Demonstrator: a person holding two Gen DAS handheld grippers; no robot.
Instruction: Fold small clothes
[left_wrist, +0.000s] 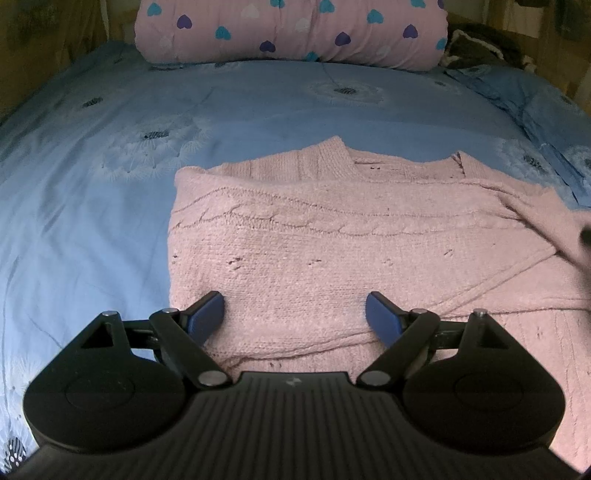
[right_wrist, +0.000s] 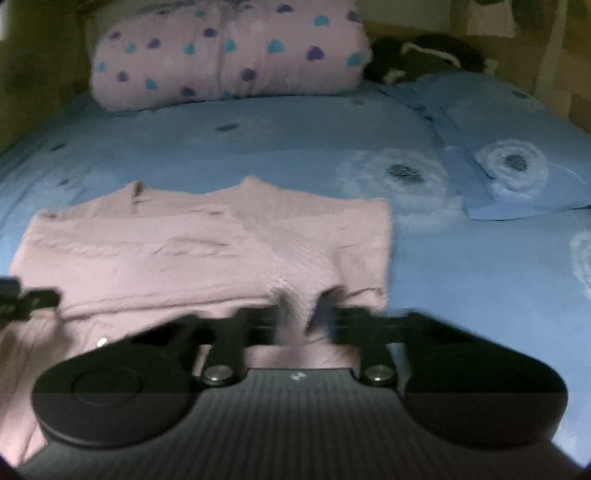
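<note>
My left tool (left_wrist: 295, 314) is spread wide, empty, hovering over the near edge of the pink knitted sweater (left_wrist: 332, 251) low in the frame. My right tool (right_wrist: 297, 314) is pinched narrow on a raised fold of that sweater (right_wrist: 207, 251), lower centre of its blurred view. The sweater lies on the blue bed (left_wrist: 92, 203) with its long axis running left to right, neckline toward the top; my right tool seems better placed for the next fold.

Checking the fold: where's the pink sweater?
The pink sweater lies on the blue bedsheet, below the heart-print pillow; the right claw pinches its sleeve.
</note>
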